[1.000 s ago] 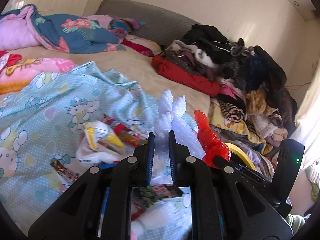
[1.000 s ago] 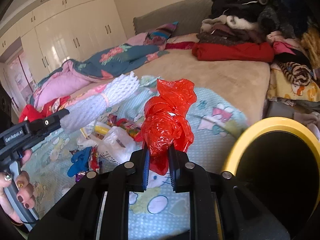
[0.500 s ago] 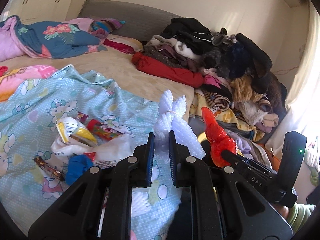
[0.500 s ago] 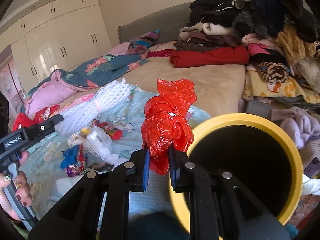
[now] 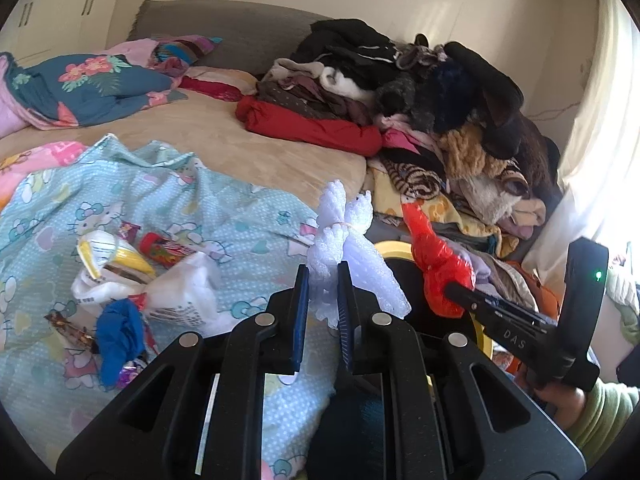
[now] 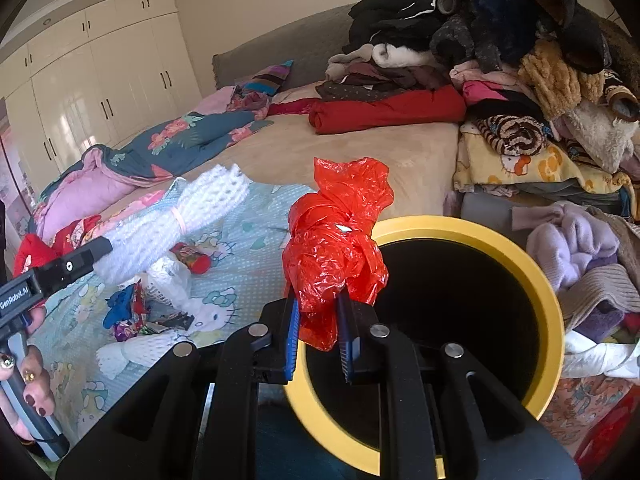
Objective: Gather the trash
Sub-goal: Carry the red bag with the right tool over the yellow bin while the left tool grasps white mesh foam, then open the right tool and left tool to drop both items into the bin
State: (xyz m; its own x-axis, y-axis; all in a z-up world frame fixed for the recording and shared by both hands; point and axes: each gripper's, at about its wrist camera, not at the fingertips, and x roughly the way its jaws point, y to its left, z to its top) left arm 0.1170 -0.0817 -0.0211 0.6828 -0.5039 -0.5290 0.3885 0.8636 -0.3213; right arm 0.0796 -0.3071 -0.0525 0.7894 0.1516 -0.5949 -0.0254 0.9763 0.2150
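1. While clamped on a crumpled red plastic bag [image 6: 336, 248], the right gripper [image 6: 318, 320] sits at frame centre, over the yellow-rimmed black bin [image 6: 548, 280].
2. Left gripper [image 5: 323, 304] pinches white foam netting [image 5: 344, 240], lower centre.

I am standing in a home bedroom. I am looking across a wide bed [image 5: 224, 136] with a grey padded headboard [image 5: 224, 36], a cartoon-cat print blanket [image 5: 168, 200] and a floral quilt [image 5: 92, 84] lying rumpled on it. A heap of clothes [image 6: 500, 40] is piling up along one side, and cream built-in wardrobes [image 6: 100, 84] are lining the far wall.
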